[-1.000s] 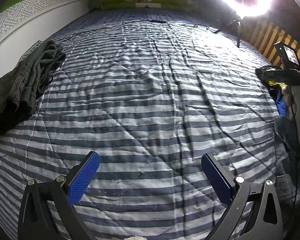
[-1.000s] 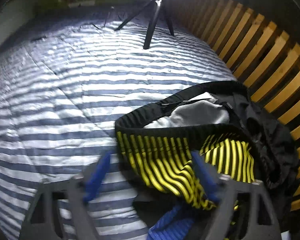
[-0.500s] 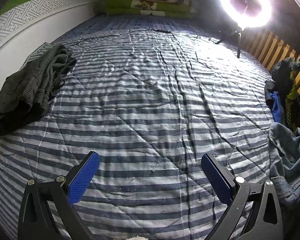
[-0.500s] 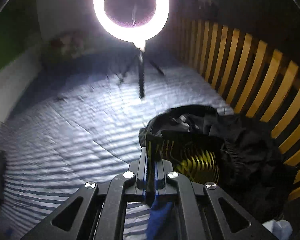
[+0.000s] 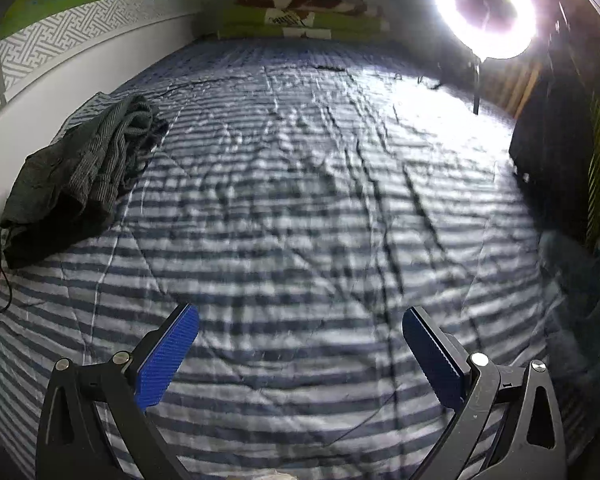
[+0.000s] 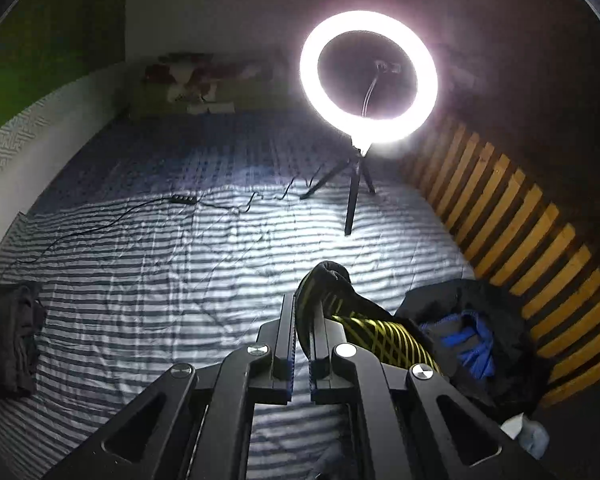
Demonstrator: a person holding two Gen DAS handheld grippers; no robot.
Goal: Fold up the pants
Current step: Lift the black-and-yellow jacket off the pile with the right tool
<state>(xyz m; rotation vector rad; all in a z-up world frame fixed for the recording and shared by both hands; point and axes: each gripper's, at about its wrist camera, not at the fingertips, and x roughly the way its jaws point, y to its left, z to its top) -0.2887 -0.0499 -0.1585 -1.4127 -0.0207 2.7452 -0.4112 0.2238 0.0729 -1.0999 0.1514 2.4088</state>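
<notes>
Pinching the waistband of the black-and-yellow striped pants [image 6: 332, 300], the right hand-held gripper [image 6: 302, 320] lifts them above the clothes pile [image 6: 472, 336] at the bed's right edge, beside the wooden slats [image 6: 520, 240]. The left hand-held gripper [image 5: 300, 352] hangs spread over the bare striped bedspread [image 5: 300, 200]. A dark folded garment [image 5: 80, 176] lies at the left edge; a ring light [image 6: 368, 76] stands far right.

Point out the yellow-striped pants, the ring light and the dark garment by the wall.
yellow-striped pants [image 6: 376, 334]: right wrist view, striped fabric beside the shut fingers.
ring light [image 6: 424, 108]: right wrist view, glowing ring's right side.
dark garment [image 5: 80, 176]: left wrist view, middle of the heap.
</notes>
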